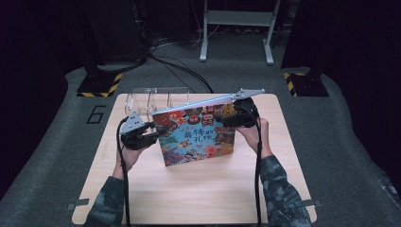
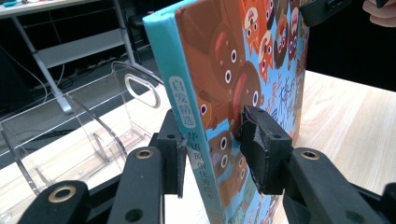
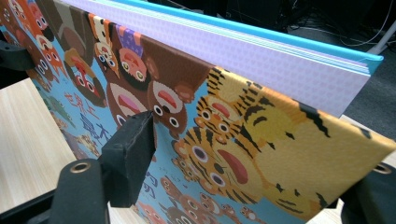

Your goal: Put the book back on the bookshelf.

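A colourful picture book (image 1: 198,135) stands upright on its lower edge on the wooden table (image 1: 189,198). My left gripper (image 1: 158,132) is shut on the book's left, spine side. In the left gripper view its pads (image 2: 261,149) press the turquoise spine and the front cover of the book (image 2: 261,60). My right gripper (image 1: 231,118) is at the upper right corner. In the right gripper view the front cover (image 3: 187,93) stands off from the pages (image 3: 261,60) and runs slantwise between the wide jaws of that gripper (image 3: 254,154). One pad (image 3: 133,149) touches the cover with its tip; the other jaw is mostly hidden behind the cover's corner.
A clear acrylic rack (image 1: 156,97) with upright dividers stands at the table's far edge, just behind the book, and shows as the rack (image 2: 93,130) beside the spine. Beyond the table are black cables (image 1: 179,71) on grey floor and a metal frame (image 1: 236,23).
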`<act>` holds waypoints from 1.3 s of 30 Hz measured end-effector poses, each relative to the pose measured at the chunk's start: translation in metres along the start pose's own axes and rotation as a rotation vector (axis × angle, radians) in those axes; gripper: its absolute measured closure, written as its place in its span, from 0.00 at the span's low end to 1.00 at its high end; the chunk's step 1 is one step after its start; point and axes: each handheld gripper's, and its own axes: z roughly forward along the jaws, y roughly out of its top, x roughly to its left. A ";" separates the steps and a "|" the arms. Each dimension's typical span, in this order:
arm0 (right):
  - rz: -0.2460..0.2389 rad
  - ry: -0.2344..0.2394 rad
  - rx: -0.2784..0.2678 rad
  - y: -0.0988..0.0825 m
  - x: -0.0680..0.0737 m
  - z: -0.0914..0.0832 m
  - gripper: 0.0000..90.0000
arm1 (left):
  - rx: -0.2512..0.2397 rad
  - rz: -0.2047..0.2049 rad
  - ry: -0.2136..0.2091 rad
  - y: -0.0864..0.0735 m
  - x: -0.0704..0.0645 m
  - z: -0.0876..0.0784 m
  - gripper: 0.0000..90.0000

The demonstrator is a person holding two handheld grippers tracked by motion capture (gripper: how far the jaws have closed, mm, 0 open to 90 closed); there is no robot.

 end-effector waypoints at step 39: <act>0.040 -0.035 -0.029 -0.009 -0.015 0.004 0.26 | -0.035 0.075 -0.141 0.011 -0.003 0.007 0.74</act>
